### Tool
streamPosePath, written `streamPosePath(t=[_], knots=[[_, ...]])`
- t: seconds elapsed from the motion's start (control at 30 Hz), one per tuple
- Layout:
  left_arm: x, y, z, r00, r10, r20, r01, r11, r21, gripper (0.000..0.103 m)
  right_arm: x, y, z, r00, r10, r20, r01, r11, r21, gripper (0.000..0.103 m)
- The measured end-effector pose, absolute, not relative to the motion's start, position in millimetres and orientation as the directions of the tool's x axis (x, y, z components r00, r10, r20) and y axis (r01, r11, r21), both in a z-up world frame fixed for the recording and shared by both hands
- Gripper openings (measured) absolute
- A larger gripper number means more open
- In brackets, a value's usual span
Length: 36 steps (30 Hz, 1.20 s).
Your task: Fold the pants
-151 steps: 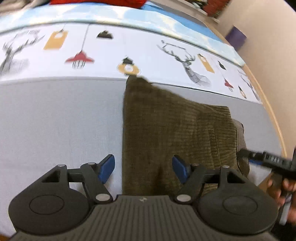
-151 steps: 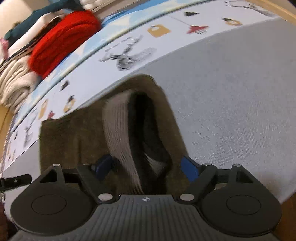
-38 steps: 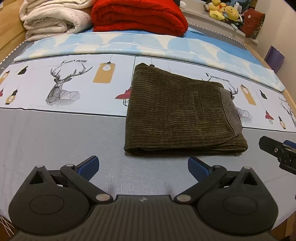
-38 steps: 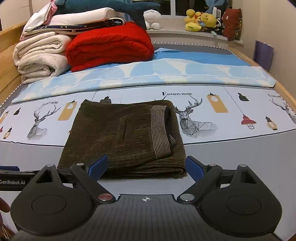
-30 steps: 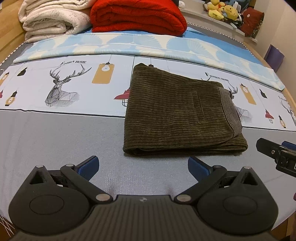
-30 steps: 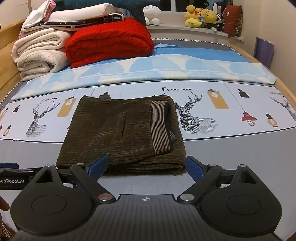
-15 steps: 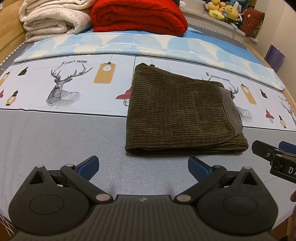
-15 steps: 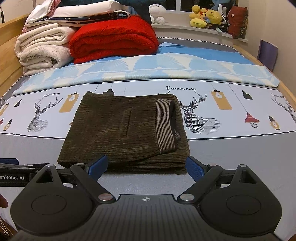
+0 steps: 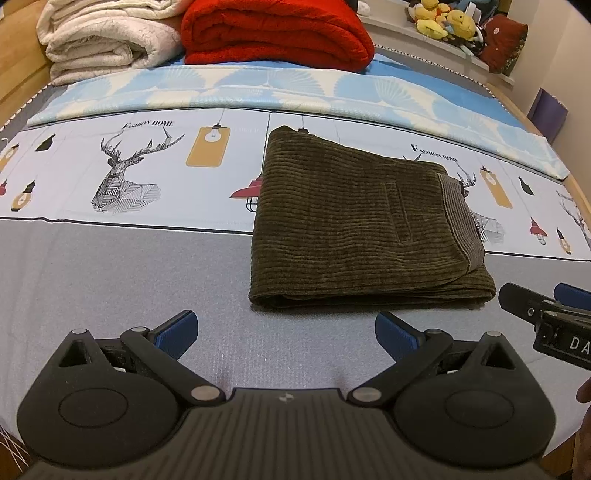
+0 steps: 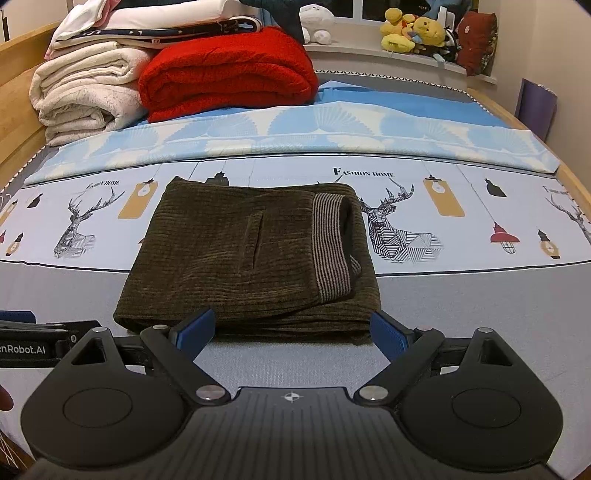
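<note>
Olive-brown corduroy pants [image 9: 362, 229] [image 10: 251, 258] lie folded into a flat rectangle on the bed, with the striped waistband lining [image 10: 330, 243] turned up on the right side. My left gripper [image 9: 284, 332] hangs open over grey sheet, a short way in front of the bundle's left corner, holding nothing. My right gripper [image 10: 291, 328] is open too, its blue pads just in front of the near folded edge, apart from the cloth. The right gripper's body [image 9: 546, 321] shows at the right edge of the left wrist view, and the left gripper's body [image 10: 33, 343] at the left edge of the right wrist view.
The bed sheet [image 10: 461, 295] is grey near me and printed with deer and lamps further back. A red blanket [image 10: 229, 77] and cream blankets [image 10: 85, 92] are stacked at the head end. Plush toys [image 10: 417, 35] sit on the sill. A wooden bed frame [image 10: 576, 188] runs along the right.
Both grippers have drawn back from the pants and let go; five seconds ago they were close over the cloth. In the last second the views barely shift.
</note>
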<state>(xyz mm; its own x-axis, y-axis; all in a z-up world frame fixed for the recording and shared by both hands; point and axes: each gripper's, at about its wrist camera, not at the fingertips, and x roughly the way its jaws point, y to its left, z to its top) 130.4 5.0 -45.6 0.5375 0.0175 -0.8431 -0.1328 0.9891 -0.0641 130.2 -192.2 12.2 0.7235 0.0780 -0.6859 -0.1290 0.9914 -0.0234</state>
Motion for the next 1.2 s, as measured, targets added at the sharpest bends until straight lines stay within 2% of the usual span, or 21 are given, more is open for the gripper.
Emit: streamPosePath(t=[1.2], knots=[[129.0,1.4,-42.6,0.565,0.022,-0.825,-0.100,0.994,-0.042,0.102,130.4,-189.9,12.5,0.724,0.080,-0.685,-0.133,0.991,-0.024,0.092]])
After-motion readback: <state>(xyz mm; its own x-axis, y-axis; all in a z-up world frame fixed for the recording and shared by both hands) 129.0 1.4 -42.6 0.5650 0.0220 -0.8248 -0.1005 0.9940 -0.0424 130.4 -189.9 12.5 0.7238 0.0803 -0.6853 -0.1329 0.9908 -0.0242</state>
